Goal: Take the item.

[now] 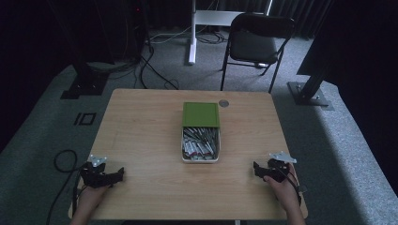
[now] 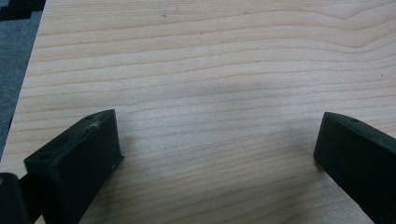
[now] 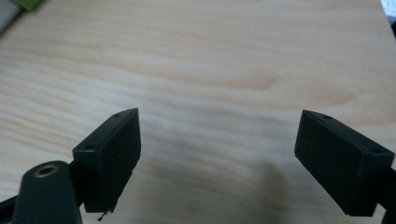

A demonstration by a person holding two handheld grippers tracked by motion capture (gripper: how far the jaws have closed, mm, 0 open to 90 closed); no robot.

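Your box (image 1: 201, 158) sits mid-table (image 1: 141, 136), its long axis running away from you. Its green lid (image 1: 201, 114) is slid toward the far end, baring the near half, which is packed with slim silvery items (image 1: 199, 143); most of them lie roughly along that axis. Any writing is too small to read. Your left gripper (image 1: 119, 174) lies well left of the box, your right gripper (image 1: 256, 169) well right; both rest released, jaws wide over bare wood.

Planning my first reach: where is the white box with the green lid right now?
In the high view, the white box with the green lid sits at the wooden table's centre, midway between both grippers, lid slid toward the far edge, near a small round grey disc.
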